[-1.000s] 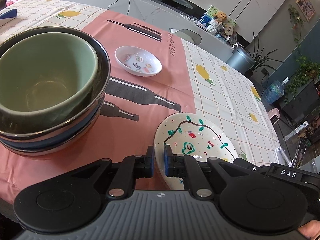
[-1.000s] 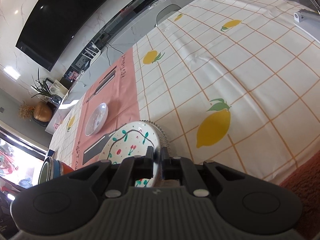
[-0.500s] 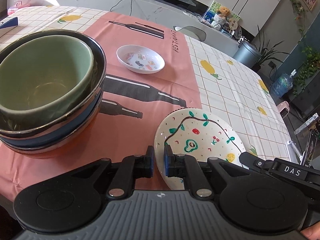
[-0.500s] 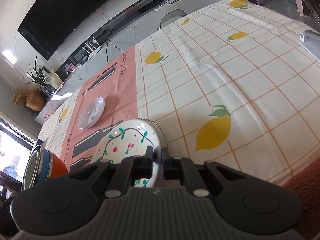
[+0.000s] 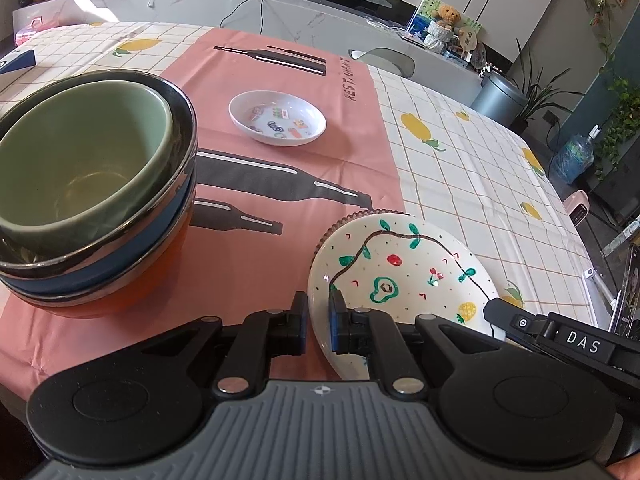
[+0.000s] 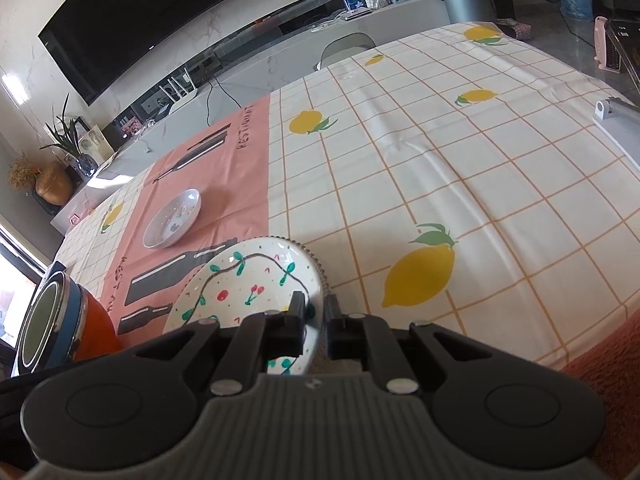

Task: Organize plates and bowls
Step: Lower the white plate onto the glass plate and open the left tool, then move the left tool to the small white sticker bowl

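Plate (image 5: 404, 276) underside hidden by grippers

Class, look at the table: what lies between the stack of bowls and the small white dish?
Nothing stands there. In the left wrist view, only bare pink cloth with printed bottles runs from the stack of bowls to the small white dish.
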`<state>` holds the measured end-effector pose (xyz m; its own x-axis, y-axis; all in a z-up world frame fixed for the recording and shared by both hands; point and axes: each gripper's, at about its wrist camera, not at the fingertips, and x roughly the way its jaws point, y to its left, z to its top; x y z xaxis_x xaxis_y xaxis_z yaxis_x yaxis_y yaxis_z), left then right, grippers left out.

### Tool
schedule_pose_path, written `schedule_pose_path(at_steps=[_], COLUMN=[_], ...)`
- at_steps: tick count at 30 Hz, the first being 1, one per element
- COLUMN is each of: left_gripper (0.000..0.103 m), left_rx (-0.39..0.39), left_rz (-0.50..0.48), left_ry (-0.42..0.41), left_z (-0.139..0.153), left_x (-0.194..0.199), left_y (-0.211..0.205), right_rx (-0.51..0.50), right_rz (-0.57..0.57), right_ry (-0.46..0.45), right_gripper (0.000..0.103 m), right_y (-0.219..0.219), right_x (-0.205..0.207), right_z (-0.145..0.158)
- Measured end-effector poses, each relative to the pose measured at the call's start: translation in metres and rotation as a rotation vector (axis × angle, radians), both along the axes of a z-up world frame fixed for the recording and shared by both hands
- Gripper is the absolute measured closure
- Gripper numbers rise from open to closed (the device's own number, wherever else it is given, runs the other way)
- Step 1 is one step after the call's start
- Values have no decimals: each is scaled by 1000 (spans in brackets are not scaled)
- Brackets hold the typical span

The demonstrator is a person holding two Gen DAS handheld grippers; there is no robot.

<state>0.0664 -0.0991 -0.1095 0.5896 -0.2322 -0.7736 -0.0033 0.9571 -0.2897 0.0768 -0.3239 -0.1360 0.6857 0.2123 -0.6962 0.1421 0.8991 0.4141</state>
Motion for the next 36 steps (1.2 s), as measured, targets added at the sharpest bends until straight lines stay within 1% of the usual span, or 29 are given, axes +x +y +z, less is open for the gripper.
schedule_pose_path(at_steps=[4, 7, 12, 14, 20, 23, 24, 25, 26, 27, 28, 29, 32, 33, 34, 36], left_gripper=[91, 91, 91, 91, 87, 86, 82, 76, 73, 68, 67, 67, 67, 69, 74, 77], left_rx=[55, 83, 120, 132, 210, 225, 222, 204, 183, 168, 155, 147, 105, 74, 33, -47], left_rz=[-14, -18, -24, -26, -68, -78, -78, -78, -74, -70, -66, -63, -62, -58, -52, -46], left_ry=[-10, -15, -21, -24, -55, -68, -69, -70, -69, -66, -65, -66, -50, -30, -6, 38], left_z=[2, 2, 4, 4, 4, 4, 4, 4, 4, 4, 7, 8, 13, 12, 10, 6], left_x=[-1, -2, -3, -4, -8, -11, -11, -11, -11, -12, -13, -15, -22, -23, -24, -26], left_y=[-9, -13, -18, -20, -31, -32, -31, -29, -26, -23, -19, -16, -5, -1, 5, 13], right_rx=[-32, -82, -135, -150, -184, -183, -183, -178, -170, -163, -153, -142, -86, -68, -49, -29], right_rz=[1, 7, 15, 16, 22, 26, 21, 15, 9, 1, -6, -9, -9, -9, -8, -2], right_ry=[-3, -6, 2, 8, 10, 5, 3, 0, -4, -8, -14, -20, -26, -21, -14, -3], right_gripper=[96, 95, 95, 94, 94, 90, 89, 84, 79, 78, 75, 73, 72, 72, 72, 72], right_y=[5, 10, 17, 18, 22, 23, 23, 22, 20, 19, 17, 16, 13, 12, 13, 17], right_x=[0, 0, 2, 2, 3, 3, 2, 2, 1, 0, -2, -4, -12, -14, -17, -24], right_z=[1, 2, 1, 0, 0, 0, 1, 1, 1, 2, 4, 5, 7, 7, 6, 6])
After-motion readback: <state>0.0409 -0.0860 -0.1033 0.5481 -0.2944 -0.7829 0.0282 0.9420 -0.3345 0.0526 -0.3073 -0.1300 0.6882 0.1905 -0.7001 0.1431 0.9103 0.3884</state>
